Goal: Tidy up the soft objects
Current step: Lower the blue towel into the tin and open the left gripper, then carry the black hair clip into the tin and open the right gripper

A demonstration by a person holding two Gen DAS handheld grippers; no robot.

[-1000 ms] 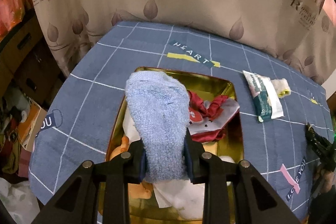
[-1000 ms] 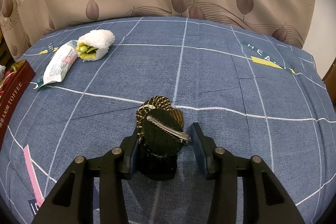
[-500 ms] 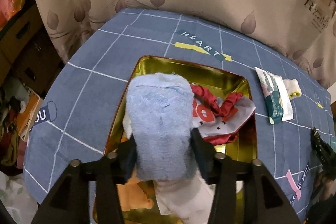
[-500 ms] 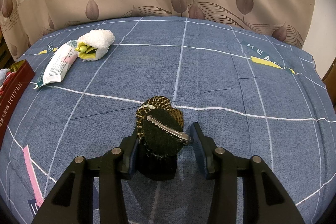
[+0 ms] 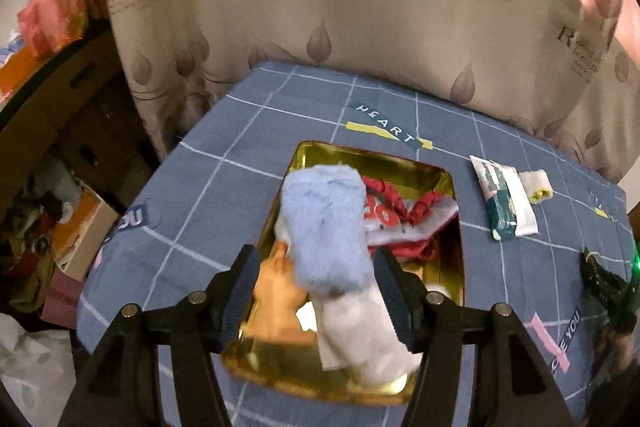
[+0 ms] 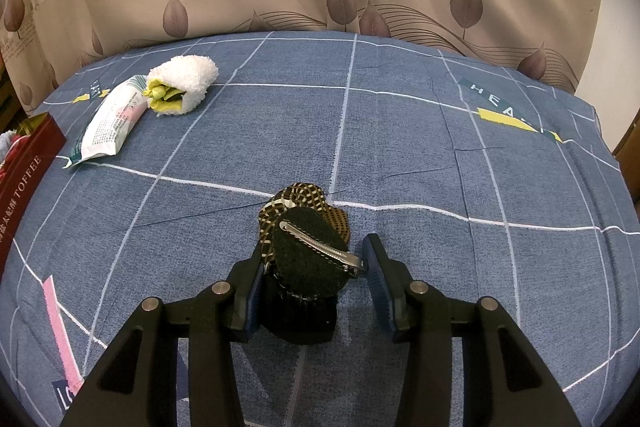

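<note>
In the left wrist view, my left gripper (image 5: pixel 316 291) is open above a gold tin (image 5: pixel 420 171). A fluffy light blue cloth (image 5: pixel 326 227) lies in the tin, free of both fingers, with a red and grey cloth (image 5: pixel 404 223), a white cloth (image 5: pixel 360 331) and an orange soft item (image 5: pixel 276 287). In the right wrist view, my right gripper (image 6: pixel 314 277) is open around a dark hair bow with a metal clip (image 6: pixel 310 251) on the blue cloth. The bow touches the left finger; a gap shows at the right finger.
A white fluffy roll (image 6: pixel 184 83) and a wipes packet (image 6: pixel 110 123) lie at the back left of the blue checked tablecloth (image 6: pixel 440 155). The tin's red side (image 6: pixel 24 171) is at the far left. Curtains hang behind. Boxes and clutter (image 5: pixel 48 187) stand off the table's left.
My left gripper opened and let go of the light blue cloth, which now rests in the tin. The left gripper rose and pulled back. The right gripper has not moved.
</note>
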